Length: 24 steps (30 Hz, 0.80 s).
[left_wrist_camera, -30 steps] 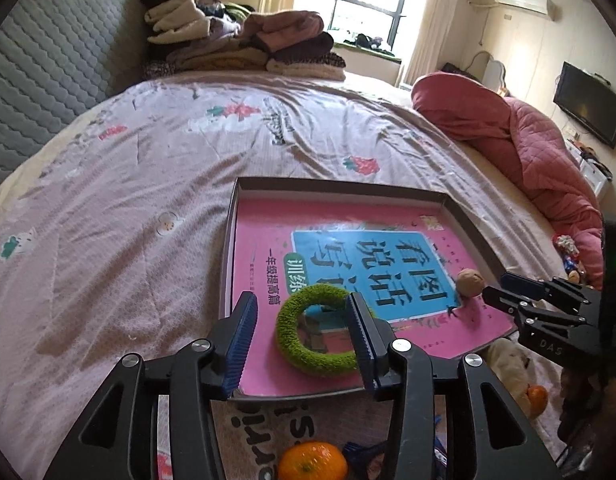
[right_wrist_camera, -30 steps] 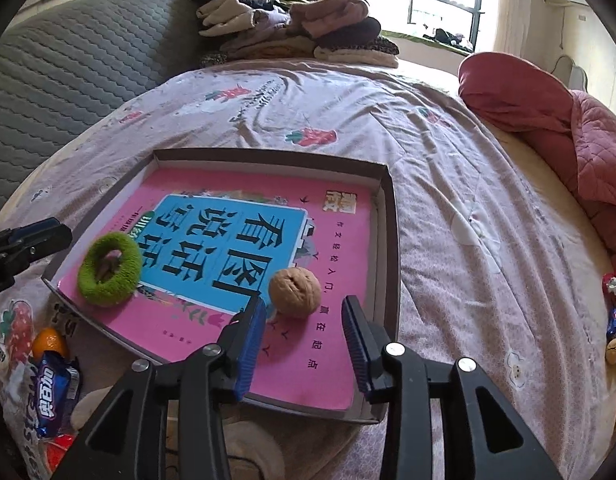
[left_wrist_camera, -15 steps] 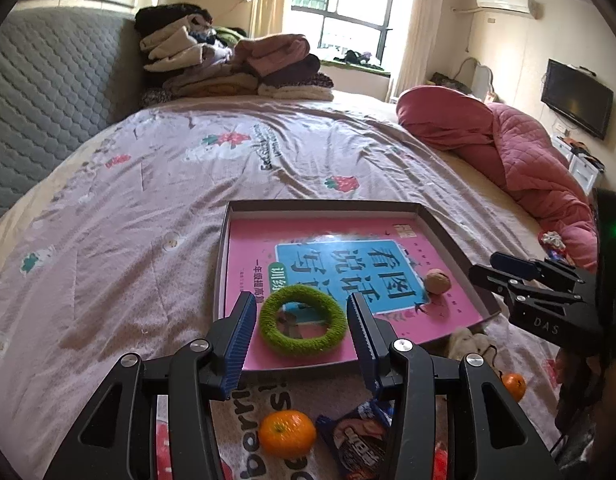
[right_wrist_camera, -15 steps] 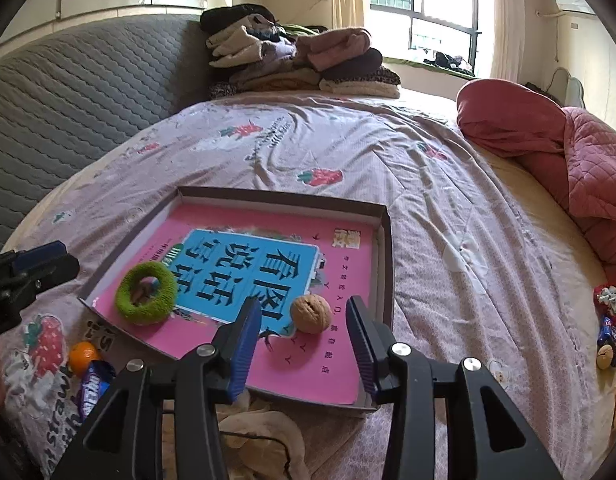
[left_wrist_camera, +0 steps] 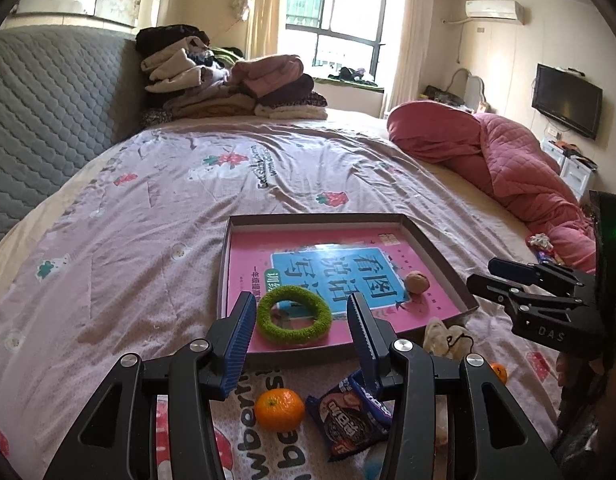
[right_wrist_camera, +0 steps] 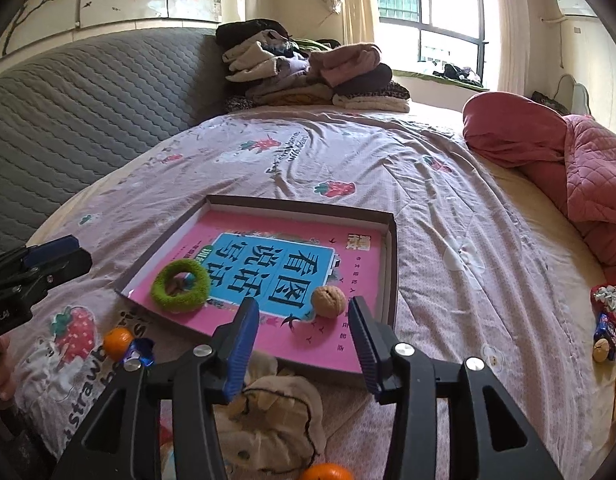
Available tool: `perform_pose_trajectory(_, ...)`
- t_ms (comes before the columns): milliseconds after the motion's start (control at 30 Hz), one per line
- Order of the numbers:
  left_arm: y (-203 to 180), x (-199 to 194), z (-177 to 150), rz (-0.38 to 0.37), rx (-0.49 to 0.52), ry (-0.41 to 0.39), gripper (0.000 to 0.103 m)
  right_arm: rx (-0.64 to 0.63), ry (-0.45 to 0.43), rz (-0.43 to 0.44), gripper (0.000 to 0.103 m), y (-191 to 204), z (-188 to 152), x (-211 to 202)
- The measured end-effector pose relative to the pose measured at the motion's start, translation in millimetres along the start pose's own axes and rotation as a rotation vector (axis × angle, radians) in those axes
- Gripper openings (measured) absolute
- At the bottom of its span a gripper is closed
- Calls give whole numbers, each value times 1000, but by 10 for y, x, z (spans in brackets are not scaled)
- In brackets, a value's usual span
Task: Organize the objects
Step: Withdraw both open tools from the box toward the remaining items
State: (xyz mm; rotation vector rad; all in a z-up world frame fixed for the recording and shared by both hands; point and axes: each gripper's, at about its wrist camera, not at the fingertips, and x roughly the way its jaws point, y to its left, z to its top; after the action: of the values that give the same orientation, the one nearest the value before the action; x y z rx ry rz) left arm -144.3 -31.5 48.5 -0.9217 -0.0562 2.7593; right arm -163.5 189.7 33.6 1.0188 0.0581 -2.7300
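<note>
The left gripper (left_wrist_camera: 300,312) stands wide open above the near edge of the shallow brown cardboard tray (left_wrist_camera: 435,248), its blue-padded fingers (left_wrist_camera: 244,320) apart and holding nothing. The right gripper (right_wrist_camera: 304,320) is likewise wide open and empty, raised over the tray's near side.

The tray rests on the bed with the pink strawberry-print sheet (left_wrist_camera: 156,200) and contains a pink book with a blue title panel (left_wrist_camera: 331,268). On the book's cover lie two items: a fuzzy green ring (left_wrist_camera: 294,316) near the tray's front left corner, and a round brown walnut (left_wrist_camera: 416,282) to its right, well apart from the ring. In the left wrist view the ring appears between the left gripper's fingers, but is not touched by them.

In front of the tray, on the sheet, lie a small orange mandarin (left_wrist_camera: 279,409) and, just beside it, a dark snack packet with a blue end (left_wrist_camera: 349,416). A beige cloth pouch with a dark cord (right_wrist_camera: 268,420) lies against the tray's near edge. A second mandarin (right_wrist_camera: 325,472) sits by it at the lower frame edge of the right wrist view.

A crumpled pink quilt (left_wrist_camera: 507,160) occupies the bed's right side; folded clothes (left_wrist_camera: 228,84) are stacked at the far end.
</note>
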Motion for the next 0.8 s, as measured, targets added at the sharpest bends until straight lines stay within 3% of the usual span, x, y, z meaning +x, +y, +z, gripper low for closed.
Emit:
perform_pose_trajectory(300, -100, -191, -208, 3, 48, -22, 48, 1, -23, 19, 51, 16, -107, -180)
perform_pose_trajectory(800, -262, -225, -573, -16, 99, 32, 49, -31, -25, 54, 51, 185, -303, -303)
